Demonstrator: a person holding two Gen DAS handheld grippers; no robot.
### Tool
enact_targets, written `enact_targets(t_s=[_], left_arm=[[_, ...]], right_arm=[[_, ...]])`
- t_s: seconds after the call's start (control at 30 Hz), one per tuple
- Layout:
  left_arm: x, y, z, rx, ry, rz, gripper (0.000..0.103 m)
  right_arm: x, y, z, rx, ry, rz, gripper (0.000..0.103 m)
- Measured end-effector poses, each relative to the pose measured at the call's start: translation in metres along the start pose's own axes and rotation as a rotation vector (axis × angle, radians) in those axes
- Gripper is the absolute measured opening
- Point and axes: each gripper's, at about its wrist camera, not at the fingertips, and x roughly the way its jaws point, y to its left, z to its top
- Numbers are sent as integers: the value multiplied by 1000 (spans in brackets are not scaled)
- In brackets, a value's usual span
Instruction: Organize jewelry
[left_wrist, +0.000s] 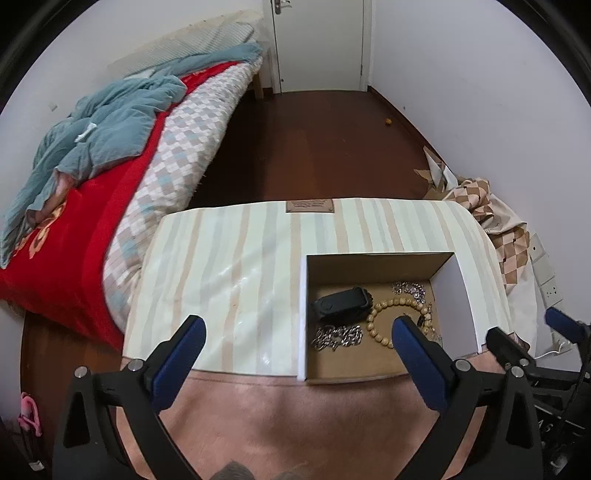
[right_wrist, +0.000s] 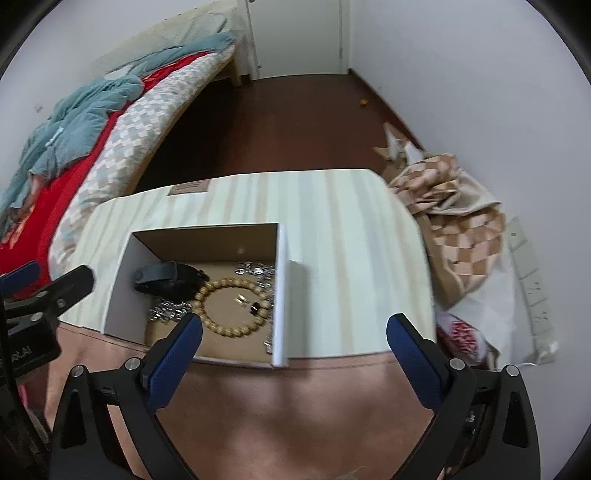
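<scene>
An open cardboard box stands on a striped mat. Inside lie a black watch, a wooden bead bracelet, silver chains and small pieces. My left gripper is open and empty at the box's near left corner. My right gripper is open and empty at the box's near right wall. The right gripper also shows in the left wrist view, and the left gripper in the right wrist view.
A bed with a red cover and blue blanket lies to the left. A pile of checkered cloth lies right of the mat. Dark wooden floor runs to a white door.
</scene>
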Motion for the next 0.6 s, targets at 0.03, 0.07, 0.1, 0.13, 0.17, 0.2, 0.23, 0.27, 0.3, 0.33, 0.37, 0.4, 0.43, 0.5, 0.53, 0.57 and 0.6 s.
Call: enact_targets(t_s=[0.03, 0.07, 0.1, 0.13, 0.17, 0.2, 0.23, 0.27, 0.3, 0.33, 0.37, 0.4, 0.43, 0.5, 0.53, 0.57, 0.6], left_arm=[[-5, 1, -3, -4, -5, 3, 103], [-8, 2, -4, -6, -9, 5, 103], [-16, 3, -7, -10, -17, 7, 103], [-22, 4, -9, -15, -23, 8, 103], [-28, 5, -10, -18, -29, 6, 103], [-38, 7, -13, -27, -40, 3, 103], [-46, 8, -14, -32, -49, 4, 103], [-54, 9, -15, -35, -59, 2, 103], [-66, 10, -17, -36, -71, 0, 103], [-75, 10, -19, -36, -80, 0, 103], [-87, 11, -21, -34, -93, -2, 103], [-99, 11, -24, -31, -108, -2, 103], [-108, 10, -26, -28, -120, -2, 103], [-130, 10, -30, -22, -145, 1, 103], [-138, 12, -31, -22, -152, 1, 103], [-148, 12, -34, -22, -161, 4, 103], [-158, 12, -35, -21, -173, 11, 103]], right_arm=[[-8, 0, -3, -6, -14, -18, 101], [-14, 0, -5, -10, -21, -30, 101], [-19, 2, -6, -12, -26, -36, 102], [-27, 2, -8, -14, -35, -38, 102], [-36, 2, -11, -13, -47, -43, 102], [-43, 3, -12, -11, -54, -47, 102], [-55, 2, -14, -7, -67, -46, 102], [-63, 2, -15, -5, -75, -46, 102], [-74, 2, -17, -4, -89, -49, 102], [-88, 1, -20, -1, -106, -50, 102], [-99, 0, -22, 3, -116, -51, 102], [-112, -1, -24, 6, -127, -53, 102], [-121, -1, -25, 7, -136, -54, 102], [-148, -2, -31, 8, -164, -59, 102], [-160, -2, -33, 10, -175, -59, 102], [-169, -2, -35, 13, -183, -59, 102], [-184, -3, -39, 16, -196, -59, 103]])
